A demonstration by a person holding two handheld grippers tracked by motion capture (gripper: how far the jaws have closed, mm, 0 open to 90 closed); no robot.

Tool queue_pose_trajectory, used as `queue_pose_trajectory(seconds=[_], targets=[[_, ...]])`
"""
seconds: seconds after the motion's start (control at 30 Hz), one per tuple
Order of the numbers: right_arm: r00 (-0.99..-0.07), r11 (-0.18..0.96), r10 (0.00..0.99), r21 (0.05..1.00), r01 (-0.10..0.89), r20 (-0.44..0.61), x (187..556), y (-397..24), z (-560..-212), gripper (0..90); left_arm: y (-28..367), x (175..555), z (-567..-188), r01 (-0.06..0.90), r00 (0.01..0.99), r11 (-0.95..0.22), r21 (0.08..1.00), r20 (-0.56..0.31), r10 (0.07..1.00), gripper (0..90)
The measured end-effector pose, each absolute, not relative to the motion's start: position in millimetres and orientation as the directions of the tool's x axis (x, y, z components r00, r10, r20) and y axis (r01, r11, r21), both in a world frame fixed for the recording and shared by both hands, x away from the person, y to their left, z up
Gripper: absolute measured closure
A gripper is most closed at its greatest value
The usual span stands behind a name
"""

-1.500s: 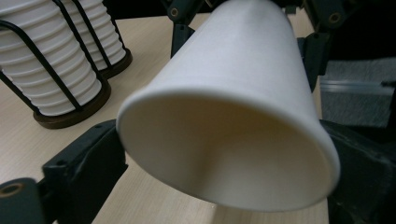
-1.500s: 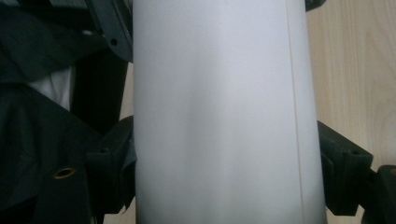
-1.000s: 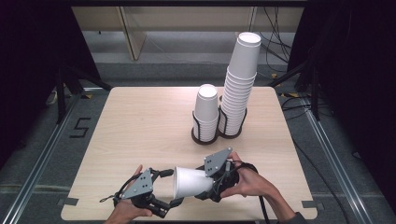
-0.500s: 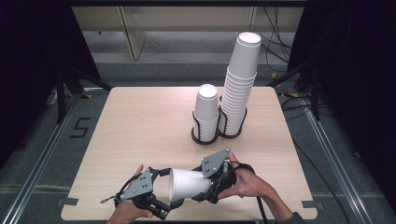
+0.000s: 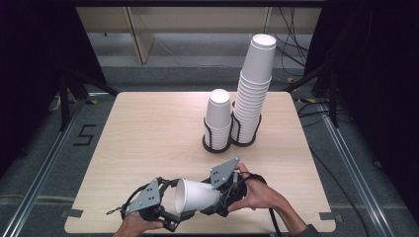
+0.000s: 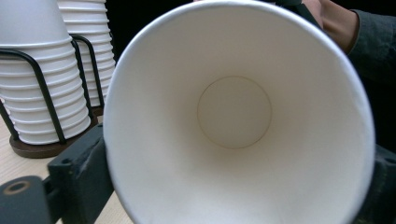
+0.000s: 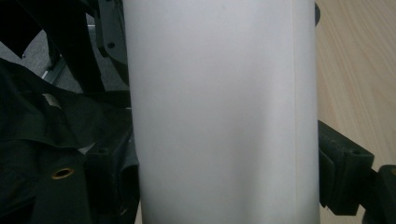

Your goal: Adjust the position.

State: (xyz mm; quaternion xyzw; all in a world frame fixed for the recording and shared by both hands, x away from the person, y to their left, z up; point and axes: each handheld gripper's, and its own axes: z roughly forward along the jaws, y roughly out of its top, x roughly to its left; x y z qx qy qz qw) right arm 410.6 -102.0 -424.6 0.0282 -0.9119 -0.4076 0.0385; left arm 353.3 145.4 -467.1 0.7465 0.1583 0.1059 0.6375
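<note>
Item: paper cup point(image 5: 196, 195), lying level just above the worktop's point(image 5: 148, 138) near edge, between both grippers.

Right gripper point(image 5: 223, 192): jaws pinch the cup's body from both sides, carrying it; a sideways hold leaves the mouth free.

Left gripper point(image 5: 168, 207): at the cup's mouth, jaws flanking the rim, having just closed in; whether the pads press yet, cannot tell. Judged a handover or a pulling-apart of nested cups.

Stock: short stack point(image 5: 218, 116) and tall stack point(image 5: 254, 89) in a wire rack point(image 5: 217, 143), well apart, kept upright for easy picking.

Left gripper view gives the cup's empty interior point(image 6: 233, 112); right gripper view its side seam point(image 7: 294, 112); high view the layout.
</note>
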Motion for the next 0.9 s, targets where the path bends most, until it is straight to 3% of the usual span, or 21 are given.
queue_pose_trajectory(seconds=[0.17, 0.33, 0.63, 0.73, 0.9], targets=[[-0.999, 0.704, -0.010, 0.710, 0.016, 0.032, 413, -103, -427, 17.9, 146, 356, -469, 0.101, 0.914, -0.172, 0.980, -0.023, 0.405, 8.7], [-0.998, 0.745, 0.042, 0.667, 0.000, -0.048, 410, -103, -424, 16.3, 148, 356, -467, 0.136, 0.898, -0.207, 0.969, -0.032, 0.440, 9.1], [-0.992, 0.776, 0.023, 0.628, -0.058, -0.120, 398, -88, -422, 16.2, 144, 352, -462, 0.143, 0.889, -0.216, 0.966, -0.029, 0.457, 9.2], [-0.991, 0.796, 0.015, 0.601, -0.070, -0.136, 395, -85, -424, 22.4, 144, 351, -461, 0.146, 0.892, -0.204, 0.968, -0.040, 0.451, 9.1], [-0.994, 0.790, -0.008, 0.608, -0.076, -0.113, 396, -84, -430, 23.4, 144, 352, -462, 0.158, 0.890, -0.176, 0.972, -0.063, 0.451, 7.6]])
